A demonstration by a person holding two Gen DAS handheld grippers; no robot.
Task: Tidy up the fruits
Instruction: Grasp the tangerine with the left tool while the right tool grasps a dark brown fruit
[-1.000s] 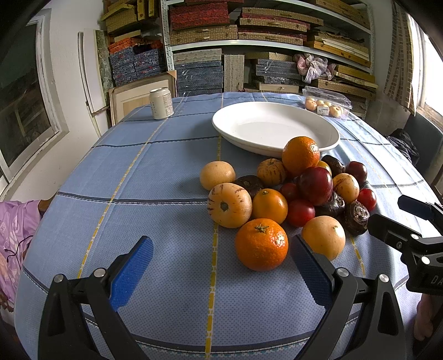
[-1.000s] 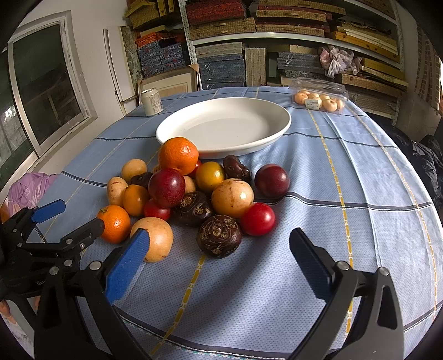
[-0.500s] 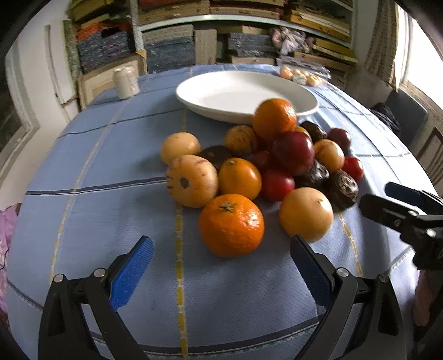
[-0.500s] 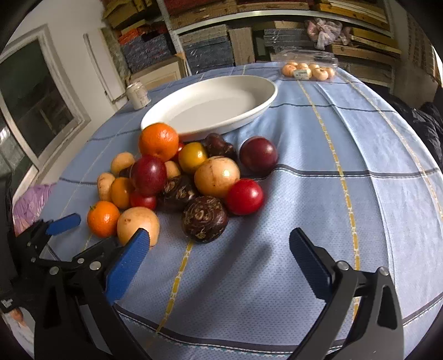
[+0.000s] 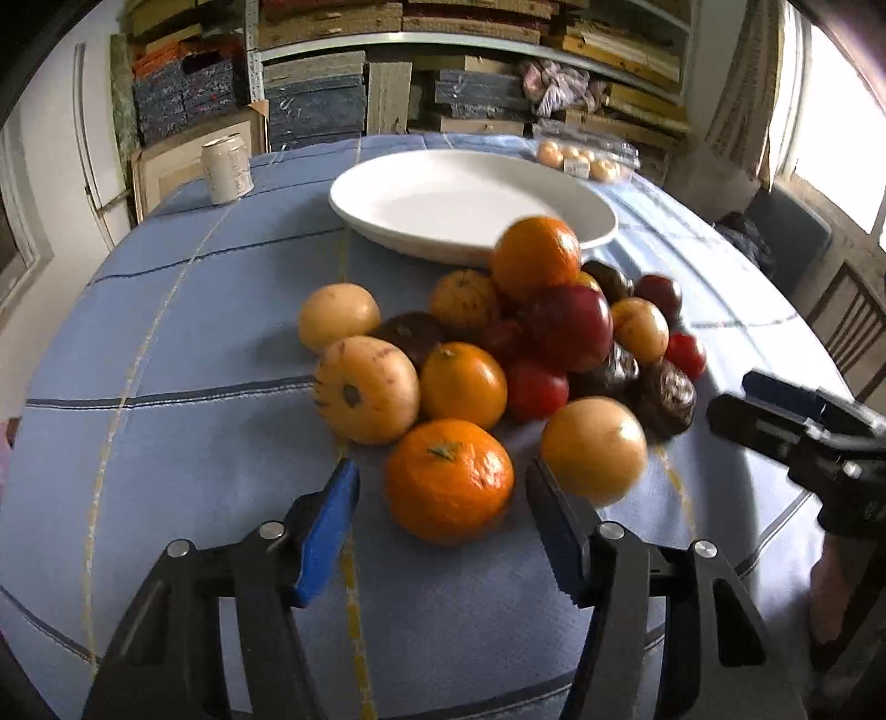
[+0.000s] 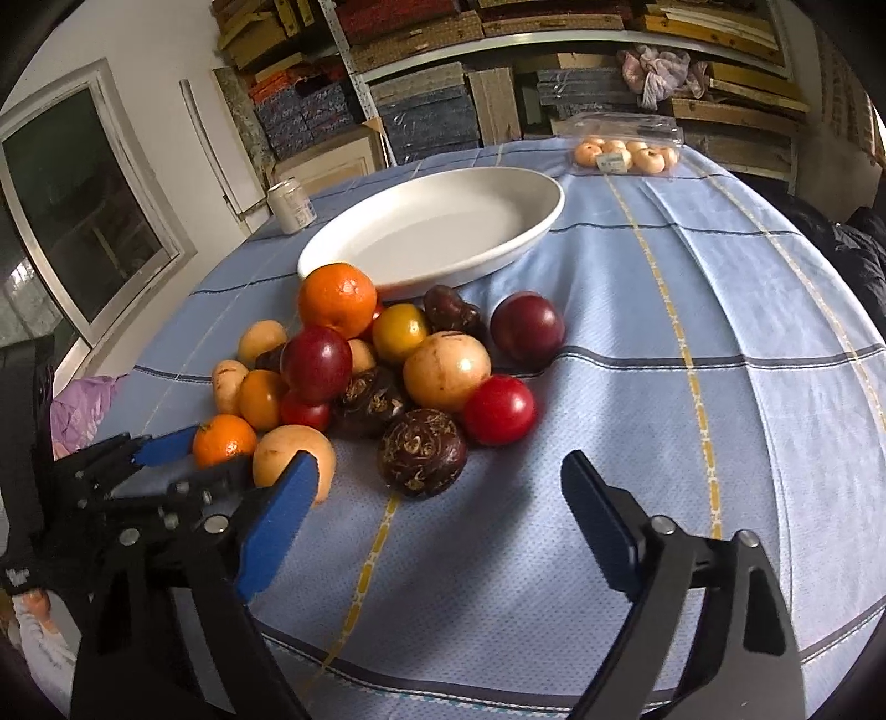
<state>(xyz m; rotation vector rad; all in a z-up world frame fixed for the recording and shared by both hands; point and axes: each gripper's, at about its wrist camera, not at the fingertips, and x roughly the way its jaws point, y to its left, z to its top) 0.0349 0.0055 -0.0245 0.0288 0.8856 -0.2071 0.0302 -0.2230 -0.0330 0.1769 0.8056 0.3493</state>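
Daylight from window (image 5: 830, 138) at right, blown out there. Soft shadows on tablecloth (image 6: 692, 443). Left wrist view motion-blurred, right wrist view sharper. Heavy fisheye bending, dark vignette corners.

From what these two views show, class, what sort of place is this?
Probably a home storeroom doubling as a dining space: shelves stacked with boxes and boards, and a round table under a blue checked tablecloth holding a white dish.
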